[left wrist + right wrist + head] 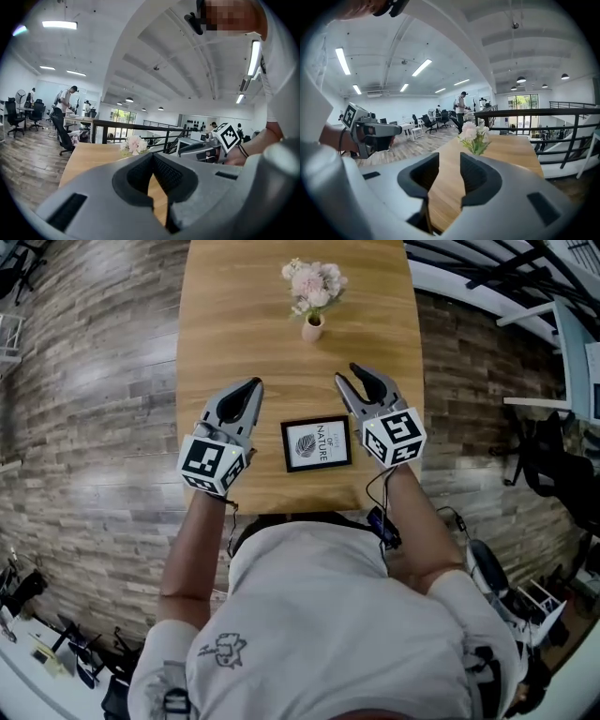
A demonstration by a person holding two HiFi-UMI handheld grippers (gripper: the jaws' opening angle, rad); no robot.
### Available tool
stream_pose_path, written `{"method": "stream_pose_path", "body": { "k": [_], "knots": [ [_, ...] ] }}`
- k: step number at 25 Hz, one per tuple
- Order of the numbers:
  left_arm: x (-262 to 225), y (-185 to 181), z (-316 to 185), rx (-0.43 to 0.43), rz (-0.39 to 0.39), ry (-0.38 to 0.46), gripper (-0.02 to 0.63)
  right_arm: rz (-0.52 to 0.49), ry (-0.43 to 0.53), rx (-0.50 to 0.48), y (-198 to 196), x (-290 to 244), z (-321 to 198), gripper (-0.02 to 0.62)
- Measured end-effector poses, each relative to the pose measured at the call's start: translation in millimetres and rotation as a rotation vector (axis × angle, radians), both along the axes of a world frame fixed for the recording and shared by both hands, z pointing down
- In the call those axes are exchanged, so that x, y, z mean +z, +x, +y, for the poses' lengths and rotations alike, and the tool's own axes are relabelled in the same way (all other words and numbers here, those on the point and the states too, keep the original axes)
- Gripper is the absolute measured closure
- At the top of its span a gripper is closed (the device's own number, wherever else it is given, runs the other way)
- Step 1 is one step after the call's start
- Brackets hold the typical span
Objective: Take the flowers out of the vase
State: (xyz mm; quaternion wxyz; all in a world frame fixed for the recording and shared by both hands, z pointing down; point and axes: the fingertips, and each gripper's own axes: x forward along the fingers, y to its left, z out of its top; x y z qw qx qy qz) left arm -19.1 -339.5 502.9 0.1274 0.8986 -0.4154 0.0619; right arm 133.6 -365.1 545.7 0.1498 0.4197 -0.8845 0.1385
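The flowers stand in the vase at the far end of the worktop, well apart from both our grippers. Our right gripper has its jaws spread with nothing between them, and it points toward the bunch. Our left gripper has its jaws pressed together on nothing.

The vase looks small and light under a wide bunch, so we judge tipping to be the main risk. If we pull the stems with the right gripper while nothing steadies the vase, it may lift with them or topple. The left gripper would have to open before it could brace the vase. Pinching the blooms rather than the stems could crush them or shed petals. The frame sits between our grippers on the near side, where a low reach could knock it.
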Motion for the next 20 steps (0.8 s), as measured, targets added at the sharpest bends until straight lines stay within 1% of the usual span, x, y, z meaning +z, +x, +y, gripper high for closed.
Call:
{"method": "stream_pose_path", "body": {
  "k": [7, 10, 15, 20],
  "knots": [
    [24.1, 9.8, -34.8, 0.016, -0.021, -0.019, 0.603, 0.036, -0.081, -0.044, -9.2, 53.8, -66.6, 0.419],
    [31.0, 14.1, -43.3, 0.016, -0.021, -0.029, 0.603, 0.026, -0.096, -0.042, -13.1, 68.6, -92.0, 0.417],
    [46.2, 16.6, -55.0, -0.004, -0.04, -0.042, 0.603, 0.048, -0.126, -0.023, -15.1, 99.0, -126.7, 0.417],
    [53.8, 20.0, -67.4, -0.03, -0.027, -0.054, 0.603, 0.06, -0.164, -0.013, -21.3, 123.0, -154.7, 0.411]
  ]
}}
